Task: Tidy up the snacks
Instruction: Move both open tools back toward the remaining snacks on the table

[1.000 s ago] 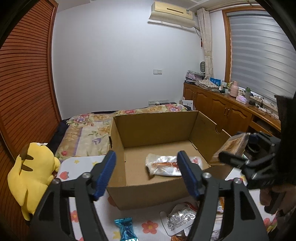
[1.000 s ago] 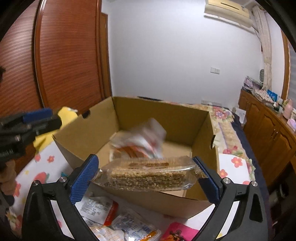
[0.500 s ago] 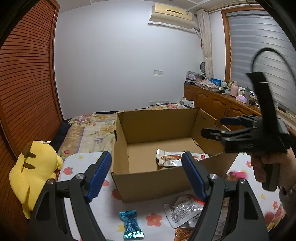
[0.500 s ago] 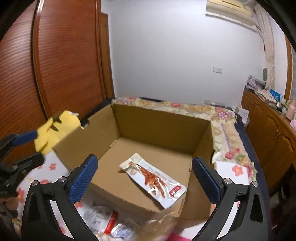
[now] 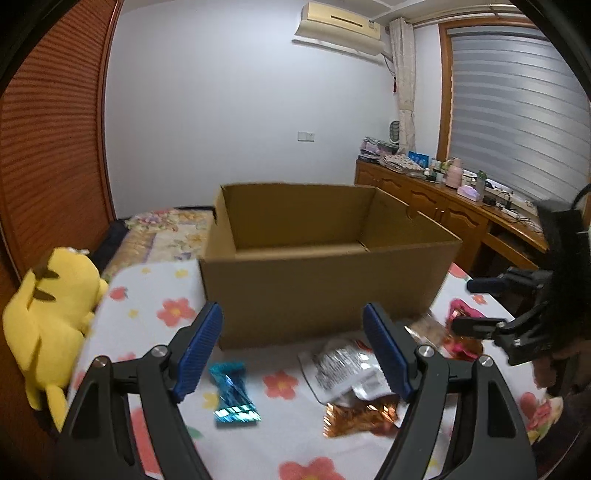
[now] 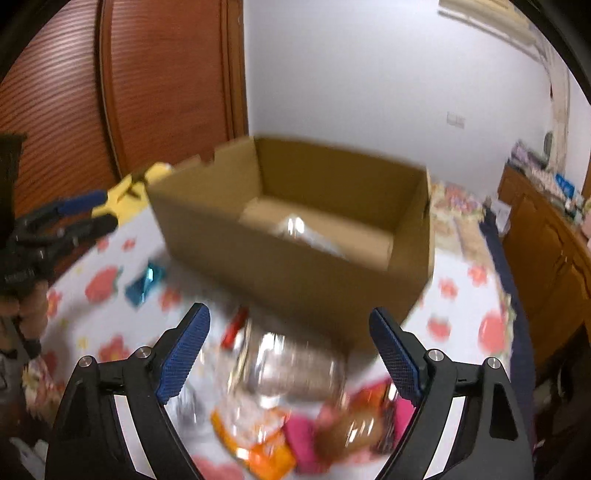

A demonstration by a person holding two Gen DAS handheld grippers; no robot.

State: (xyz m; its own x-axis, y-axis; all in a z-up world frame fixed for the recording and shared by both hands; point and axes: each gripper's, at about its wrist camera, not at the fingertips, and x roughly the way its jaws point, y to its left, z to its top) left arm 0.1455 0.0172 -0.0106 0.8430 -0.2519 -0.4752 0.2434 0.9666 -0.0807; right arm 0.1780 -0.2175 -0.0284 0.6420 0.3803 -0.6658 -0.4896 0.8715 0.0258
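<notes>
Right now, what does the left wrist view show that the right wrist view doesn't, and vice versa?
Left wrist only: the cream wall air conditioner, the grey window blind, and the whole yellow plush toy.

Right wrist only: a shiny packet on the floor of the brown cardboard box; the left view's angle hides the box floor.

Both: the brown cardboard box, the teal foil candy, the flowered white tablecloth, loose snack packets, and both hand-held grippers, neither pinching anything. The right hand-held gripper is closing over blurred packets.

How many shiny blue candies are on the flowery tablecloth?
1. The blue candy lies on the tablecloth in front of the cardboard box, near its left corner. More could hide in the blurry snack pile.
</notes>
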